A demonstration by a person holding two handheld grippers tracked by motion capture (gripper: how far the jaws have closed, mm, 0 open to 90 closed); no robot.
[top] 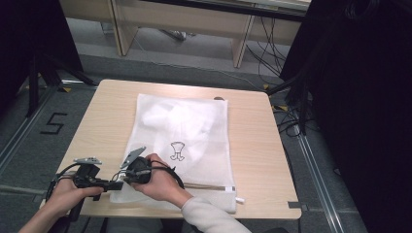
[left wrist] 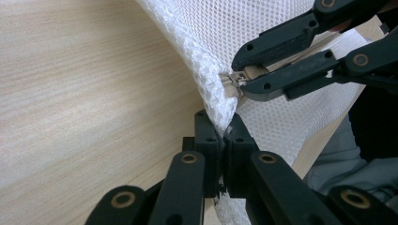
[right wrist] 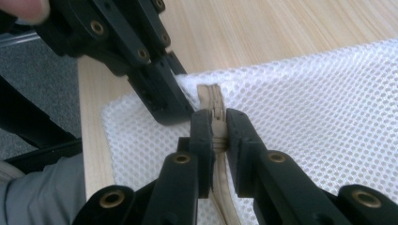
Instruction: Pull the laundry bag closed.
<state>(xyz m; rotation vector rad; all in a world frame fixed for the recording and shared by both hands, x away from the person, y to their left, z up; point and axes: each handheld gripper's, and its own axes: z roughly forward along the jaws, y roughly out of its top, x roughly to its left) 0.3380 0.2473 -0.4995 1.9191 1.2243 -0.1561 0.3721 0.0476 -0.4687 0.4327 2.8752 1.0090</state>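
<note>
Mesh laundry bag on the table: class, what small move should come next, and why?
Probably draw the right gripper along the zip, away from the left gripper. It pinches the zip's end, while the left clamps the mesh bag corner beside it.

wood table [top: 262,145], floor cables [top: 265,53], desk legs [top: 241,46]
</note>
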